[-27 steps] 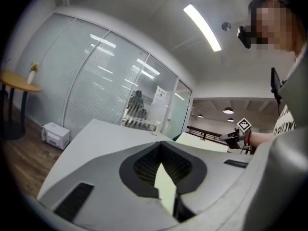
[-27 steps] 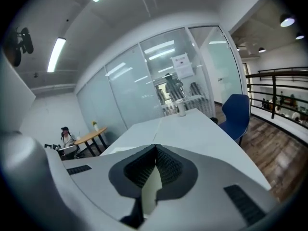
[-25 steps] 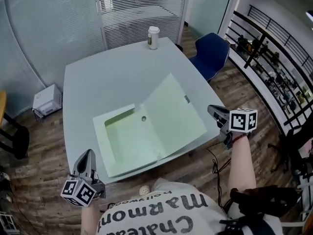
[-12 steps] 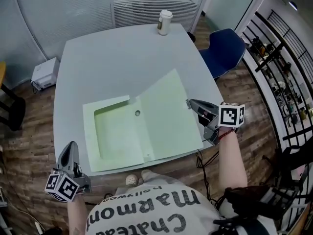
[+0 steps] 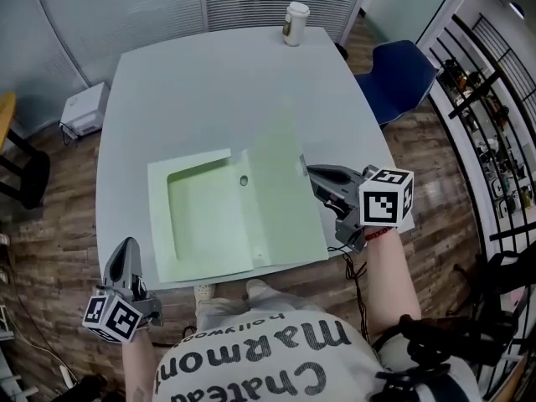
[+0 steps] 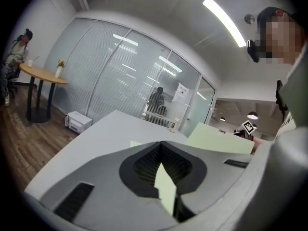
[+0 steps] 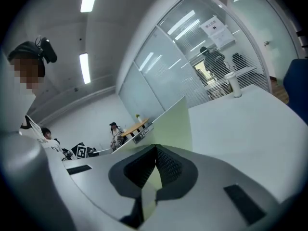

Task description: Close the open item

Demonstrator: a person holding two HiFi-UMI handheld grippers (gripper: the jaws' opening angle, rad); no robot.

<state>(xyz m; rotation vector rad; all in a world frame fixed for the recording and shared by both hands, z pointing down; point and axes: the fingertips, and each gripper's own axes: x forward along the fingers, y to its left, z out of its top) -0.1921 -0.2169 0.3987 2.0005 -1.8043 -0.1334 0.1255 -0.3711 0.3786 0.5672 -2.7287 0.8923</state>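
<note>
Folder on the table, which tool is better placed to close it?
Right. The right tool grips the folder's raised cover; the left tool hangs off the table's near edge.

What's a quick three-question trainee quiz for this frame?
1. True or false: the green folder lies fully shut.
2. What stands at the far edge of the table? A) lidded cup B) laptop C) stapler
3. Fill in: the right hand-held gripper is shut on the folder's raised ____.
Key: 1 false; 2 A; 3 cover.
</note>
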